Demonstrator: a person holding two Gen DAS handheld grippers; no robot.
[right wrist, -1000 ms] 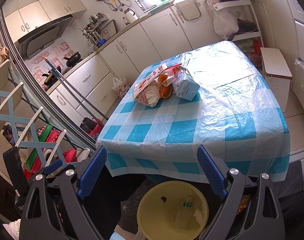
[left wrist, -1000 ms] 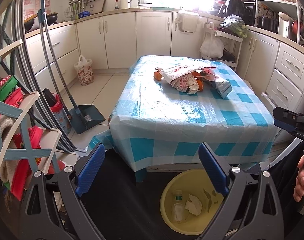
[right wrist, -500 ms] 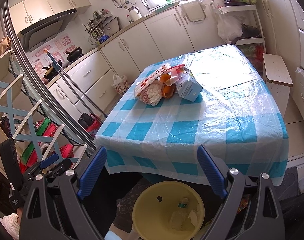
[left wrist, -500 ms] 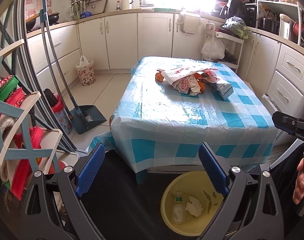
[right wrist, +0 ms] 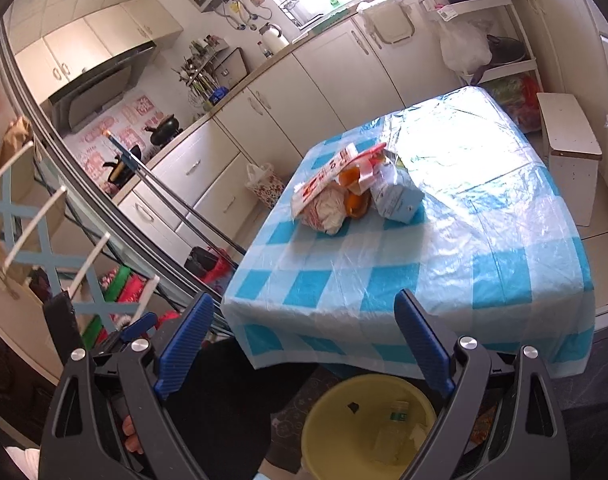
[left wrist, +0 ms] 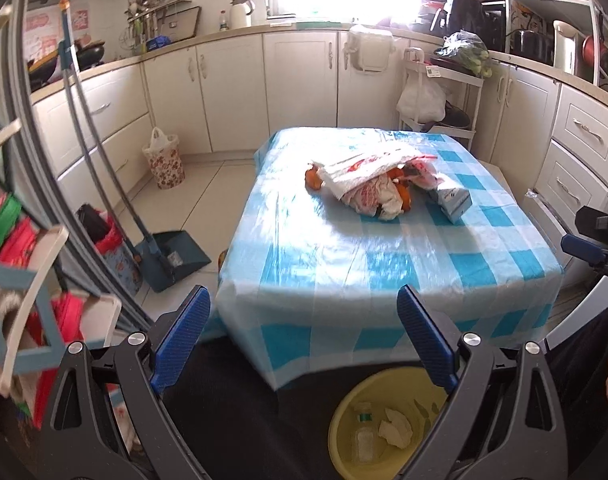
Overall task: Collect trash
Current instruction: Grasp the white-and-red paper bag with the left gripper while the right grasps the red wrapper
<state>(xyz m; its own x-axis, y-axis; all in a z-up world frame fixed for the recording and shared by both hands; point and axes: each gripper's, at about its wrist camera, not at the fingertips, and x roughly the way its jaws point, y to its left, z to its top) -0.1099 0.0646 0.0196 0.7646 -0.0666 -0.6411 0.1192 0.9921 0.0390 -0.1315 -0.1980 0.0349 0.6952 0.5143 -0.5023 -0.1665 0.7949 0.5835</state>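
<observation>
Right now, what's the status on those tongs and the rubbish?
Left tongs open, empty. Right tongs open, empty. Heap of crumpled wrappers and orange peel on the blue-checked plastic tablecloth, untouched. Round yellow plastic bin on the floor below; nothing blocking.

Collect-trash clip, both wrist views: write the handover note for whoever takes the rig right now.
Left claw: open, empty, short of the table's near edge.
Right claw: open, empty, likewise.
Yellow bin on the floor in front of the table; already holds a small plastic bottle and crumpled paper.
Left: trash pile mid-table, meaning wrappers, orange peel and a carton, all untouched.
</observation>
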